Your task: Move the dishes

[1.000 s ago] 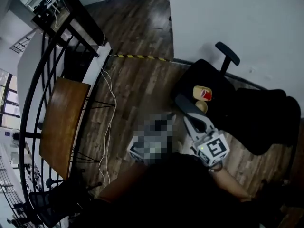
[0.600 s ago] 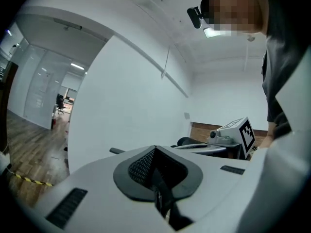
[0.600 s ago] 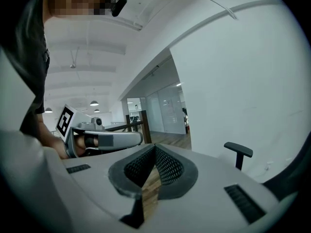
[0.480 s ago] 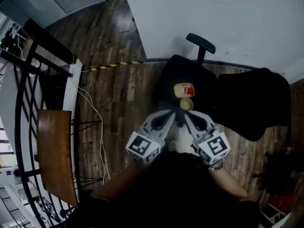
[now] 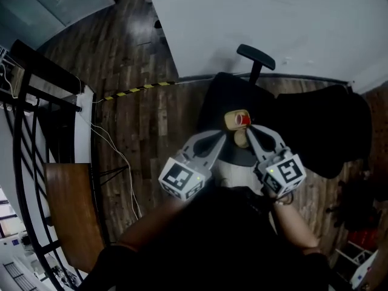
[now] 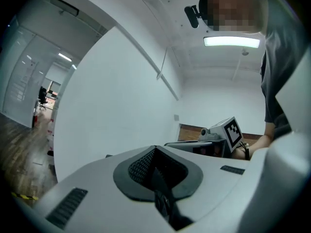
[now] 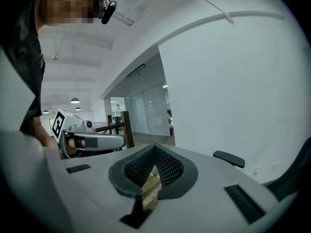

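Dishes on the seat of a black office chair (image 5: 215, 105), not on any bench: a tan cup (image 5: 237, 119) with a red inside, apparently tipped on its side, and a smaller tan bowl (image 5: 241, 140) just beside it, nearer the person. Hard to tell whether touching each other.

Left tool (image 5: 212, 138): jaws together at the tips, nothing between them, only a dark slot behind the pads in the left gripper view. Hangs just left of the bowl in the head view.

Right tool (image 5: 252, 132): likewise closed tip to tip and empty, with only wooden floor (image 7: 150, 186) showing through the gap in the right gripper view. Sits just right of the bowl and near the cup.

Handling, as a guess: small, light and stiff, probably wood or plastic, so little danger of breaking. Smooth rounded walls, though, and a soft seat underneath, so prone to slipping or rolling away under a push. Best to open a tool first, then pinch across a rim, one pad inside and one outside, rather than spanning the whole body. Calls for a gentle squeeze and a straight lift.
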A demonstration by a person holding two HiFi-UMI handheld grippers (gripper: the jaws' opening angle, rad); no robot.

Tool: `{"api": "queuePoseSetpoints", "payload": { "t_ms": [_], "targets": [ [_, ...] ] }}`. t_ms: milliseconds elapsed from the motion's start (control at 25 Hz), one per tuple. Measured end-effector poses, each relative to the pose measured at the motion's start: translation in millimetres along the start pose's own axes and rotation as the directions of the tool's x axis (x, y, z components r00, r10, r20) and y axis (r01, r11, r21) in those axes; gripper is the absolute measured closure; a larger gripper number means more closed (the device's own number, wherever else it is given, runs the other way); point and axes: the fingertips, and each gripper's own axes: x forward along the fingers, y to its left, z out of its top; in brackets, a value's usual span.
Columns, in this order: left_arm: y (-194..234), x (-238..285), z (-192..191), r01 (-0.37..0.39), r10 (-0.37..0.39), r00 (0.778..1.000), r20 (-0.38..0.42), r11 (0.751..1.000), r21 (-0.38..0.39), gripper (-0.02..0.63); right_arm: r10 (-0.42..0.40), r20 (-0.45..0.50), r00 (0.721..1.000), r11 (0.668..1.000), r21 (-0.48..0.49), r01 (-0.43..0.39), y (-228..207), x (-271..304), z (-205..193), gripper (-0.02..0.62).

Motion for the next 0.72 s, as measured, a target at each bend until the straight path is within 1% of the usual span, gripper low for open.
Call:
{"api": "queuePoseSetpoints", "payload": {
  "t_ms": [160,400,560,720],
  "targets": [
    [18.6,12.3,-0.9,0.064,-0.064,0.998,-0.025,0.998,-0.030,0.615,-0.062,-0.004,0.998,0.998,0.012,0.062,-13.1,12.3,5.0,0.584],
    [35.4,33.3,-0.6,0.115,-0.116,0.993,-0.028,0.993,-0.012,0.615,-0.142,-0.040,0.989,0.989,0.043,0.144,-47.5,11.9,-11.1,0.584],
    [40.4,47.9,1.1,0.115,-0.115,0.992,-0.046,0.993,0.011,0.615,-0.175,-0.061,0.983,0.982,0.062,0.179,-77.9,10.1,-22.3,0.584],
    [46.9,64.4,3.5,0.073,-0.072,0.994,-0.082,0.997,0.005,0.615,-0.169,-0.083,0.982,0.983,0.061,0.174,-104.7,16.1,-27.5,0.584]
  ]
}}
